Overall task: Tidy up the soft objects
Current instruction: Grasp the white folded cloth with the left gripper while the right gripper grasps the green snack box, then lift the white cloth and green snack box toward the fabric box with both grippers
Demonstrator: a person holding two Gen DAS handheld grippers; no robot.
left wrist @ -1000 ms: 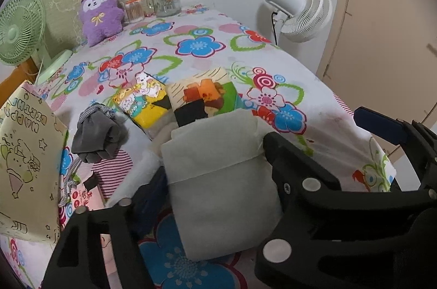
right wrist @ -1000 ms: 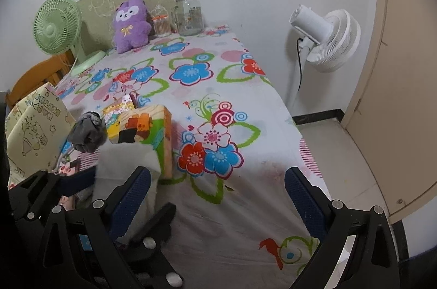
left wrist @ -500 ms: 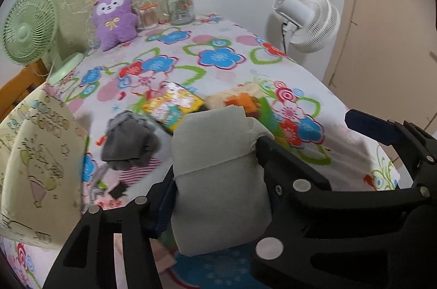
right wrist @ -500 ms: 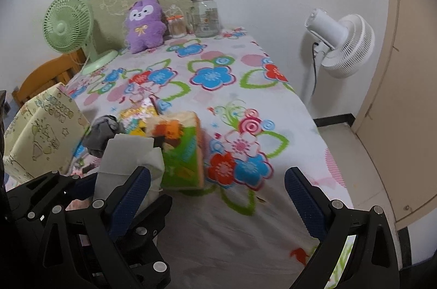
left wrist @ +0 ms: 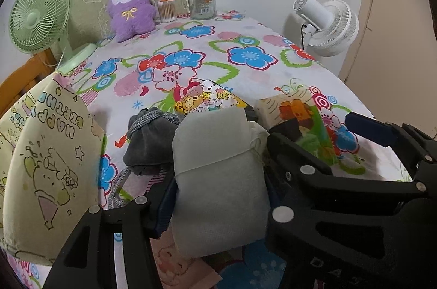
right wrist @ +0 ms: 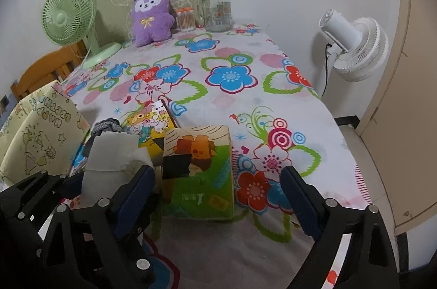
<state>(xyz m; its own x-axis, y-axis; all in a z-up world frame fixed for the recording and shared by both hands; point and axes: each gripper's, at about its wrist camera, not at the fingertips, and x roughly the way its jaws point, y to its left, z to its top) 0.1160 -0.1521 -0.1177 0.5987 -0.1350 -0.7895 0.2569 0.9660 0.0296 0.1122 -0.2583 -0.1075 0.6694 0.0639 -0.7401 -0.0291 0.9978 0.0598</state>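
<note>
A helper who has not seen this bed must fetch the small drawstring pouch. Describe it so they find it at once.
On the flower-print bedsheet, look at the near left part beside the pale yellow cartoon-print gift bag. The dark grey fabric drawstring pouch slumps there, left of the white soft pack. It alone is plain grey with a braided grey cord.

Left claw (left wrist: 218,196): matte black plastic frame, angular struts with cut-out slots, round silver screw heads at pivots, dark blue ribbed pads. Right claw (right wrist: 218,196): same black frame, silver screws, blue pads on both fingers.
</note>
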